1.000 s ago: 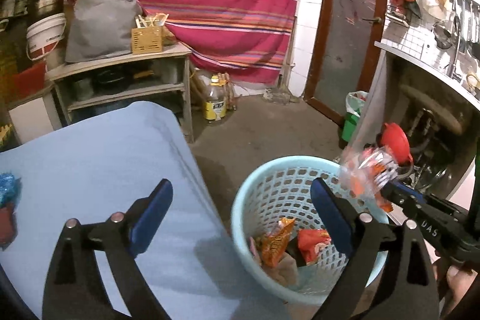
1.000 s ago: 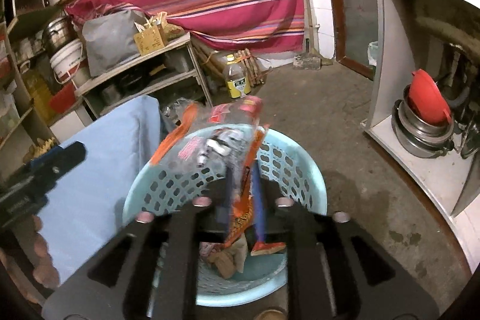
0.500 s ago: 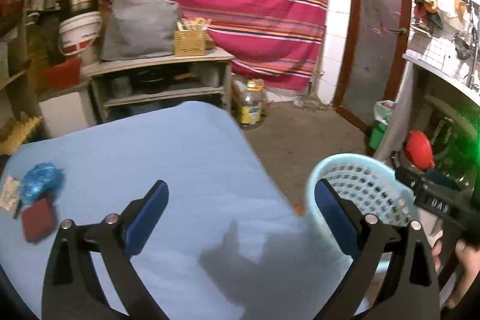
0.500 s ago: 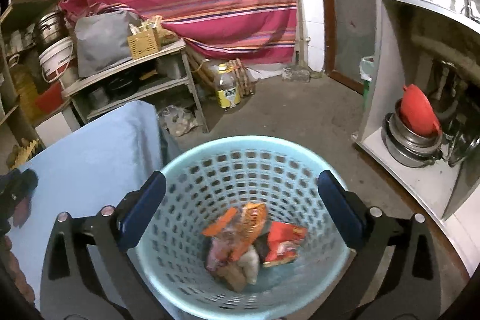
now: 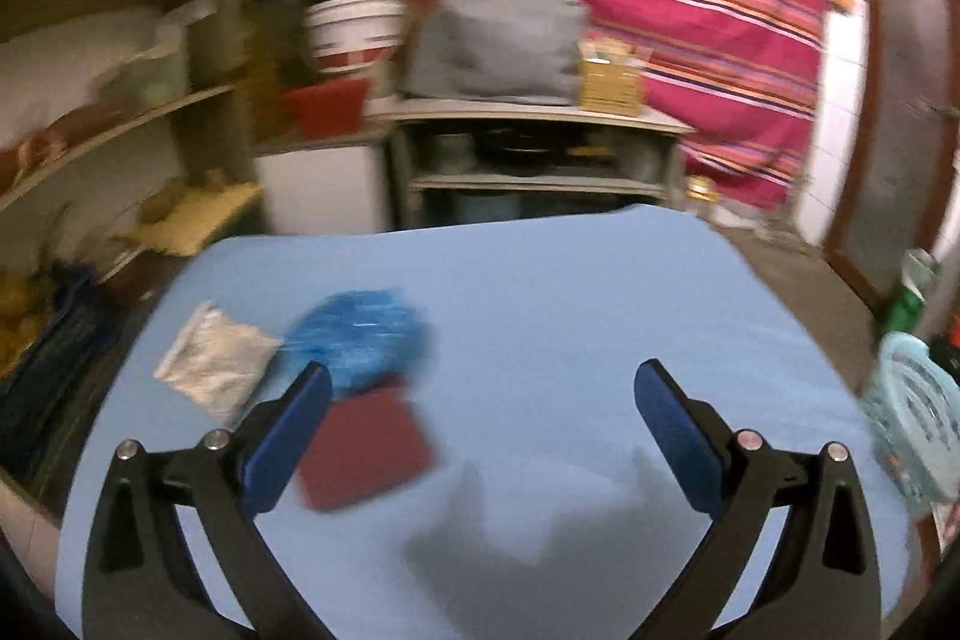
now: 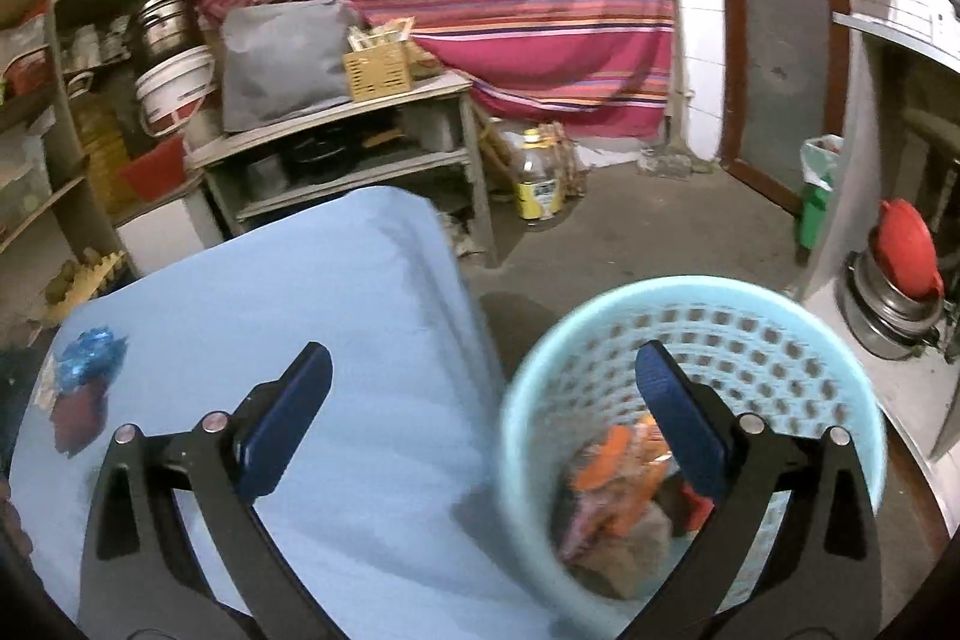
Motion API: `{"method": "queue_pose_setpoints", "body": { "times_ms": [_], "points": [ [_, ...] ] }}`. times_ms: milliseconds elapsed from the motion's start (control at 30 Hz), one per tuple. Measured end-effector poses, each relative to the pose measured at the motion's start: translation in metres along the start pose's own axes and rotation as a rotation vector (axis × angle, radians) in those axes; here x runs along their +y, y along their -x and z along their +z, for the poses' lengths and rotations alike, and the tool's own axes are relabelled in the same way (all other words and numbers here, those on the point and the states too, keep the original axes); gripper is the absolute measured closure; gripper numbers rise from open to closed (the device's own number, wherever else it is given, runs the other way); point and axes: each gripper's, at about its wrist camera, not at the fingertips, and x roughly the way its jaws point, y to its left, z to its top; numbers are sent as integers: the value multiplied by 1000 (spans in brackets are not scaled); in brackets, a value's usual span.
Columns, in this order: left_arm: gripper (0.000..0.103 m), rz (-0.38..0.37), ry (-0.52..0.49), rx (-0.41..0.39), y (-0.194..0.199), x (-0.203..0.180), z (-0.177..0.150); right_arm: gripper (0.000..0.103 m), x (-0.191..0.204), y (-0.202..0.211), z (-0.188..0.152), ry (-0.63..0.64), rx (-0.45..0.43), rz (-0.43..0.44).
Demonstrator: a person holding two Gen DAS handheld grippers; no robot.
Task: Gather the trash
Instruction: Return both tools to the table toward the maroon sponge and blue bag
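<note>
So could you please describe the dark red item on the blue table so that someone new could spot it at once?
Start at the blue table and go to the small cluster of litter near its left edge. The dark red packet is the flat, squarish piece nearest the camera, beside a crumpled blue wrapper and a silvery white sachet; it alone is red.

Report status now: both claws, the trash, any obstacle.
Left claw opening, empty; right claw open, empty. Blue crumpled wrapper, silver pouch, dark red packet remain on blue table. Path clear.
</note>
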Motion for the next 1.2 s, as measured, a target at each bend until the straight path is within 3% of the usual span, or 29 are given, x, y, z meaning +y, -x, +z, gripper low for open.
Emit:
{"method": "queue_pose_setpoints", "body": {
  "times_ms": [167, 367, 667, 1067, 1200],
  "points": [
    [4, 60, 93, 43, -14, 71, -3, 4, 52, -16, -5, 59, 20, 56],
    [4, 124, 193, 116, -34, 113, -21, 4, 104, -38, -19, 121, 74, 97],
    [4, 100, 218, 207, -59, 77, -32, 4, 136, -55, -30, 162, 111, 123],
    [4, 90, 275, 345, -105, 53, -43, 4, 124, -62, -28, 69, 153, 159],
    [6, 77, 252, 325, -103, 53, -44, 4, 122, -63, -29, 52, 165, 163]
  ]
}}
